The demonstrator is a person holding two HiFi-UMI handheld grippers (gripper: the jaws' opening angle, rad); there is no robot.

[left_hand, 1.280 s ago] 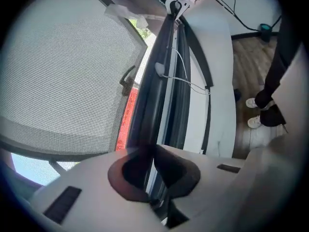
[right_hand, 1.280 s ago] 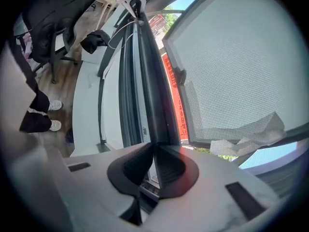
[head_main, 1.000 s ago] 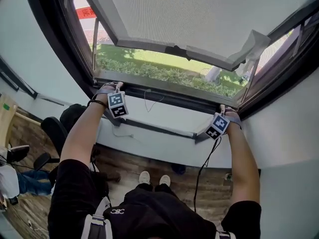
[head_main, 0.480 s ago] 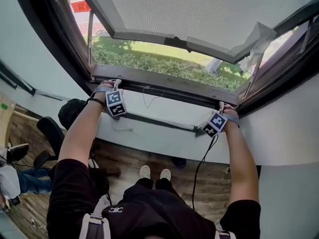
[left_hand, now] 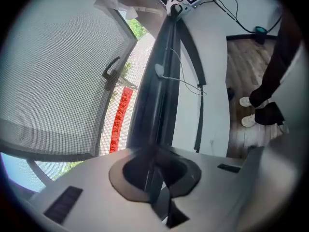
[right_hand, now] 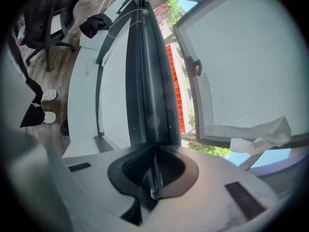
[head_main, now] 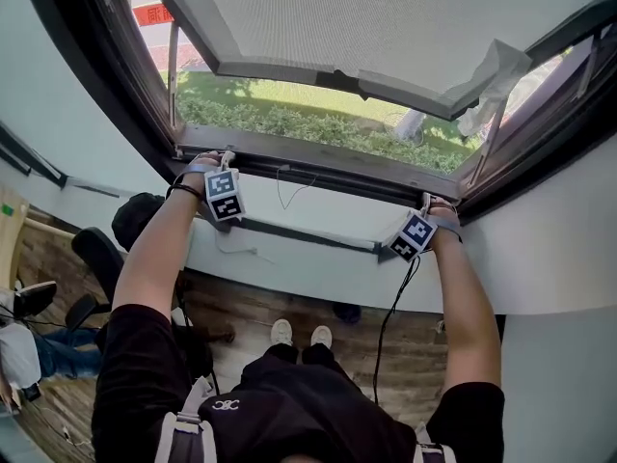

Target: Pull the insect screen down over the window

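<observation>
window frame (head_main: 96,90): black
screen bar (left_hand: 161,81): dark grey
mesh pane (left_hand: 53,71): pale grey, fine grid
banner (left_hand: 118,124): red
floor (head_main: 255,309): brown wood grain
shoes (head_main: 281,333): white

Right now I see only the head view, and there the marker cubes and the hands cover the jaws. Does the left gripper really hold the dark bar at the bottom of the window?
Observer: Yes. In the left gripper view the left gripper has its jaws on the thin edge of the dark bar. The jaws have just opened a little, but the pads press on the bar.
Operator: And the other side, please?
Observer: The right gripper view shows the right gripper with its jaws together on the edge of the same bar. They have just closed slightly further.
</observation>
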